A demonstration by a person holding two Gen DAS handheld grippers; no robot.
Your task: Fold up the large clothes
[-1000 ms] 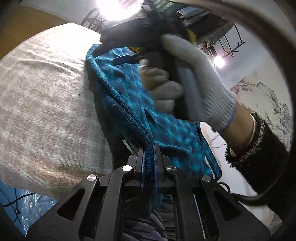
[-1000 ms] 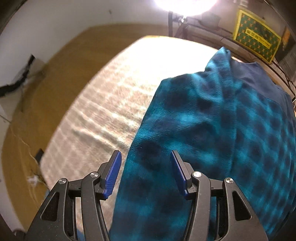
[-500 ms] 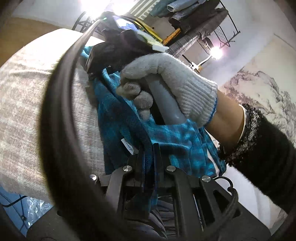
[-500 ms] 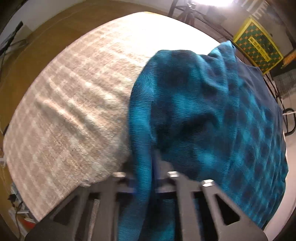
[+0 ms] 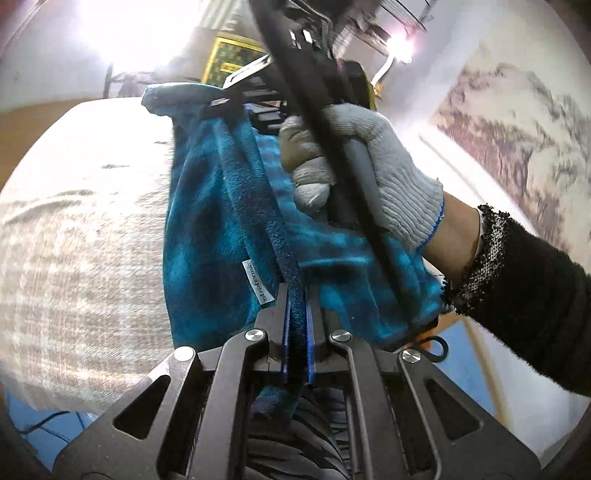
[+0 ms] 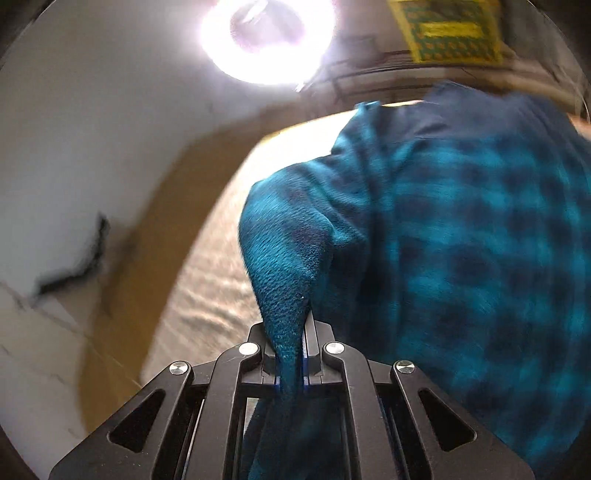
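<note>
A teal and dark blue checked fleece garment (image 5: 207,221) hangs lifted off the beige woven surface (image 5: 74,229). My left gripper (image 5: 296,295) is shut on a dark hem of it, beside a small white label (image 5: 255,284). In the left wrist view, a gloved hand (image 5: 362,170) holds the other gripper (image 5: 221,103), which pinches the garment's far corner. In the right wrist view my right gripper (image 6: 291,328) is shut on a bunched fold of the garment (image 6: 461,240), which fills the right half of the view.
The beige woven surface (image 6: 214,280) lies below the cloth, with tan floor (image 6: 155,236) and a white wall beyond. A black cable (image 5: 332,140) crosses in front of the gloved hand. A bright lamp (image 6: 266,37) and a yellow patterned panel (image 6: 450,33) are behind.
My right gripper went from open over the garment to shut on a fold of it and lifted it. The left gripper kept its grip and rose, rolling; the garment now hangs between both.
</note>
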